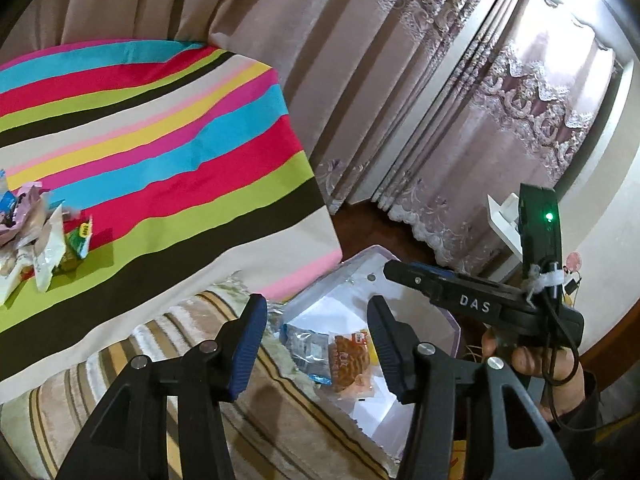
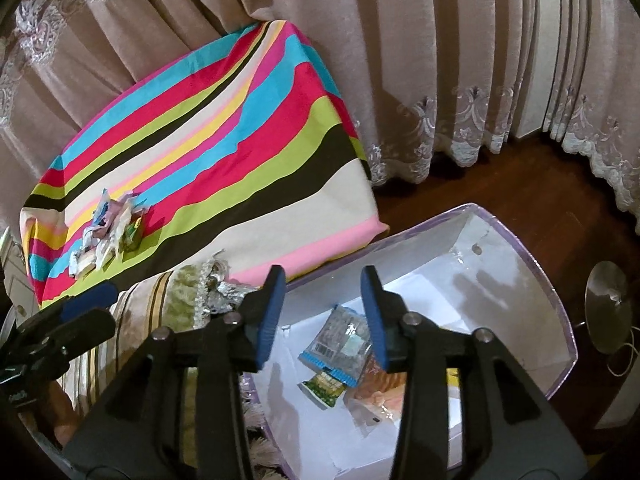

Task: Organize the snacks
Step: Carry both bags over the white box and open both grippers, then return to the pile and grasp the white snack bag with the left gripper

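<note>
Right wrist view: right gripper (image 2: pixel 324 320) fingers parted, empty, above 3 snack packets (image 2: pixel 340 356) (blue-edged, green, orange) in white box (image 2: pixel 520 280).

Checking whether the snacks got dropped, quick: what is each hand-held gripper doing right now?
Left hand-held gripper: open, holding nothing, above the box.
Right hand-held gripper: open, holding nothing, above the snack packets in the box.

Both wrist views look steeply down along their own fingers, close above the white box (image 2: pixel 520 264) at lower right of each frame. Both share the striped cloth (image 1: pixel 168 152) at upper left and curtains (image 2: pixel 360 60) behind.
</note>
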Demonstrator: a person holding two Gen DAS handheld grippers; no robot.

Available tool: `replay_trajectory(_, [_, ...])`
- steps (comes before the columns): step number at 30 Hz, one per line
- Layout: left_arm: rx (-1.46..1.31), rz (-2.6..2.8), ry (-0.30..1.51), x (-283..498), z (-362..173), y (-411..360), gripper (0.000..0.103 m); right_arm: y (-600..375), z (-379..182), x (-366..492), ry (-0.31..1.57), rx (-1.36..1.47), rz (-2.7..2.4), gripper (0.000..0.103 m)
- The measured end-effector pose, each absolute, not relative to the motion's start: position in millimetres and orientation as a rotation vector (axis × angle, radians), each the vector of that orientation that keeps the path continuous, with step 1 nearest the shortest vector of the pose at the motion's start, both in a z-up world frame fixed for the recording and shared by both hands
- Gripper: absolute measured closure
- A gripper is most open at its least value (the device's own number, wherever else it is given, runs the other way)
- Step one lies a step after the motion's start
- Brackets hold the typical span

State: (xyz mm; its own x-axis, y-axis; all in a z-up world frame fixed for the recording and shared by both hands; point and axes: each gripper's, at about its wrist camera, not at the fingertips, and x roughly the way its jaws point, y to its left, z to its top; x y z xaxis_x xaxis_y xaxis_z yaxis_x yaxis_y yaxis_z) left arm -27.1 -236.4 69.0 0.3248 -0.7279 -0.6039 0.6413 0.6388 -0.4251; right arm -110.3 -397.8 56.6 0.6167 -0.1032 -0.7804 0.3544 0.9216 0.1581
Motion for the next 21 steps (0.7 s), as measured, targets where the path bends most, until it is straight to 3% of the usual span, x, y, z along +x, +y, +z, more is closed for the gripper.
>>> replay_trajectory(6, [-0.177, -0.836, 0.851, -17.4, 67.7, -214.4, 0.05, -380.8, 53.3, -101.3, 0.885, 0.302, -0.229, 0.048])
replay_trajectory(21, [-0.337, -0.522, 0.808, 19.6, 55.0, -100.8, 0.05, -290.1, 41.9, -46.1, 0.928, 0.267, -0.045, 0.048])
